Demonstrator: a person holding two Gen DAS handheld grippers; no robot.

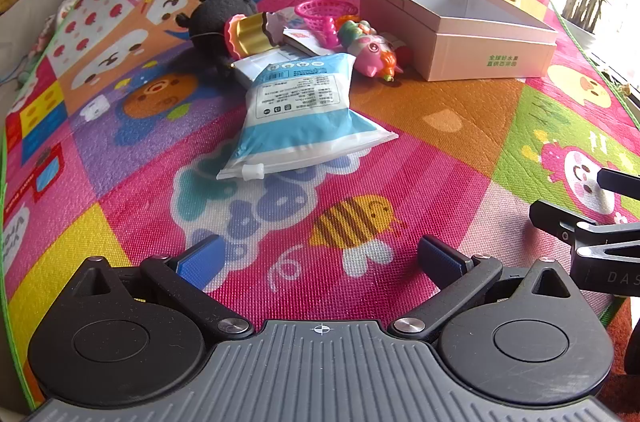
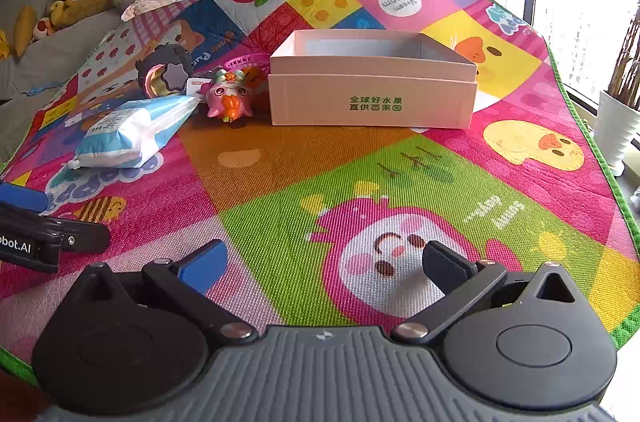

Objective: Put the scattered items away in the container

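Home playroom: cartoon play mat [image 2: 360, 182]

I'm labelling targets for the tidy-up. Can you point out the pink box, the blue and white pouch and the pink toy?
pink box [image 2: 372, 104]: right wrist view, front wall.
blue and white pouch [image 1: 304, 110]: left wrist view, middle.
pink toy [image 1: 374, 52]: left wrist view, face.

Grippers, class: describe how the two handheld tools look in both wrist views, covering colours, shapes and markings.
Each gripper, left and right, has black linkage arms with silver rivets, two round black discs and a ribbed grey base bearing a small crosshair mark. One pad is blue, the other dark. White lettering shows on their sides.
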